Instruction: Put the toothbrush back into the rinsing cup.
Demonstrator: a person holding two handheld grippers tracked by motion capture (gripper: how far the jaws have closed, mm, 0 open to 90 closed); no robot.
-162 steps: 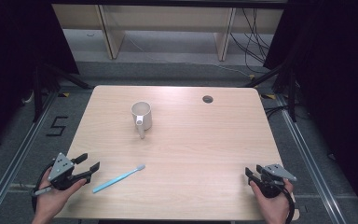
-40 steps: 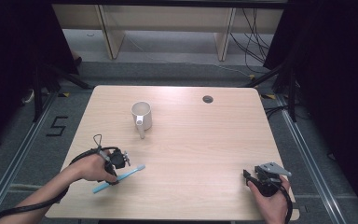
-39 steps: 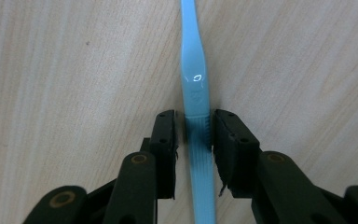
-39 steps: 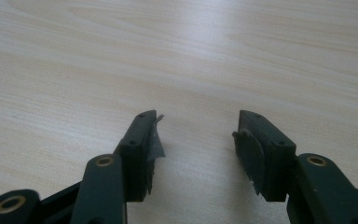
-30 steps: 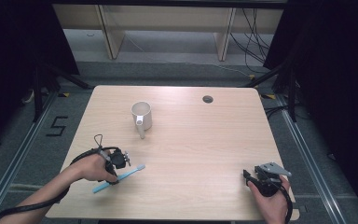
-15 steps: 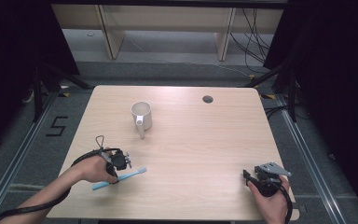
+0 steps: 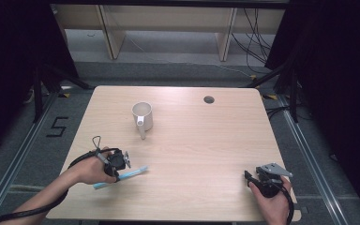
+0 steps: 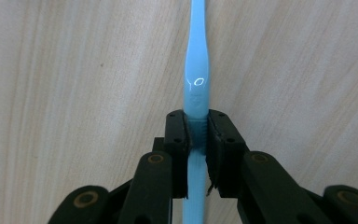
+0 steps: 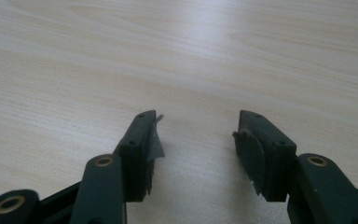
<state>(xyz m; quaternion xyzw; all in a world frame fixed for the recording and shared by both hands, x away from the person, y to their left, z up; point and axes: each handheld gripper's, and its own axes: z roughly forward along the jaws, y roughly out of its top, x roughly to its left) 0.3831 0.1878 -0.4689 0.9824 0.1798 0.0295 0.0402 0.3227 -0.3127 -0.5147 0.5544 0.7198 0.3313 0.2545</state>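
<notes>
So the left gripper (image 7: pixel 118 165) is down at the near-left part of the table (image 7: pixel 201 140), and its jaws are clamped right onto the handle of a light blue toothbrush (image 7: pixel 122 176). In the left gripper view you can see it really clearly: both pads (image 8: pixel 177 140) press against the toothbrush (image 8: pixel 196 88) from either side, gripping the ribbed bit of the handle, with the smooth glossy stretch running on ahead over the wood grain. Those jaws have just been closing in on it, with the brush sitting between them. From the high view the toothbrush lies at a slant, one end poking out toward the middle of the table and the other tucked back under the person's left hand (image 7: pixel 91 171). The right gripper (image 7: pixel 262 178) sits way over at the near-right corner, well apart from all that, held in the right hand (image 7: pixel 274 201). Its jaws are spread with nothing but bare table between them, and the right gripper view shows the pads (image 9: pixel 254 154) looking a bit frayed at the edges. A white mug (image 7: pixel 142 115) stands upright further back, handle pointing toward the near edge, well clear of both grippers.
</notes>
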